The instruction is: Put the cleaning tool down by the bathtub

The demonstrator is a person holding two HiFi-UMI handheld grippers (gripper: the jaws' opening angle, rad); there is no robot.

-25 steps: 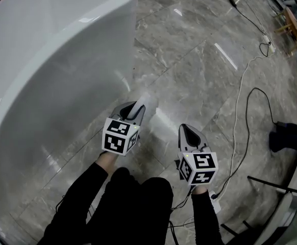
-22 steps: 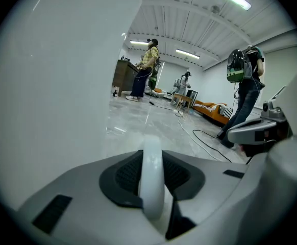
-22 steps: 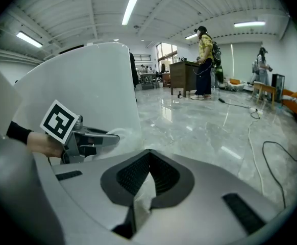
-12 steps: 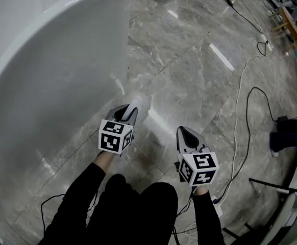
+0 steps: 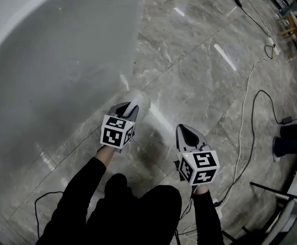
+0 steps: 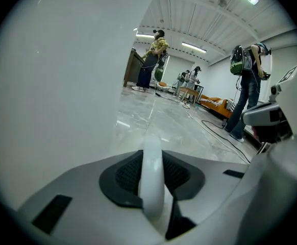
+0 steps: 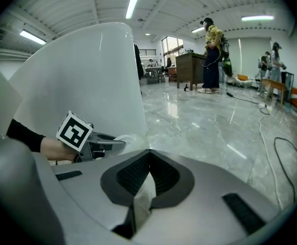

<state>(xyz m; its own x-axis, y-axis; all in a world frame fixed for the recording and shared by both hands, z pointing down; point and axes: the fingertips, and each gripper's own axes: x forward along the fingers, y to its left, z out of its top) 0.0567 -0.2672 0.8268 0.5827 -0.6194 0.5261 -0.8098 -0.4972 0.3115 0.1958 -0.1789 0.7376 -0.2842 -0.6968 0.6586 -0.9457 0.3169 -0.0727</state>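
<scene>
Head view: the left tool [image 5: 129,108] grips the white cleaning tool [image 5: 136,103] over the grey marble floor [image 5: 199,75], just beside the bathtub [image 5: 46,60] wall, with the right tool [image 5: 186,131] near it on the right. Left gripper view: both jaws press on the cleaning tool's rounded white part, and the bathtub wall fills the left side. Right gripper view: the jaws stand together with nothing held.

- The white bathtub [image 5: 46,60] curves across the upper left; grey marble floor [image 5: 204,80] fills the rest.
- The left gripper [image 5: 126,109] sits just beside the tub wall, with a white cleaning tool [image 5: 137,103] sticking out of its jaws.
- The right gripper [image 5: 186,130] is near it, jaws together.
- 2 cables, 1 white cable [image 5: 242,111] and 1 black cable [image 5: 263,90], trail across the floor at right.
</scene>
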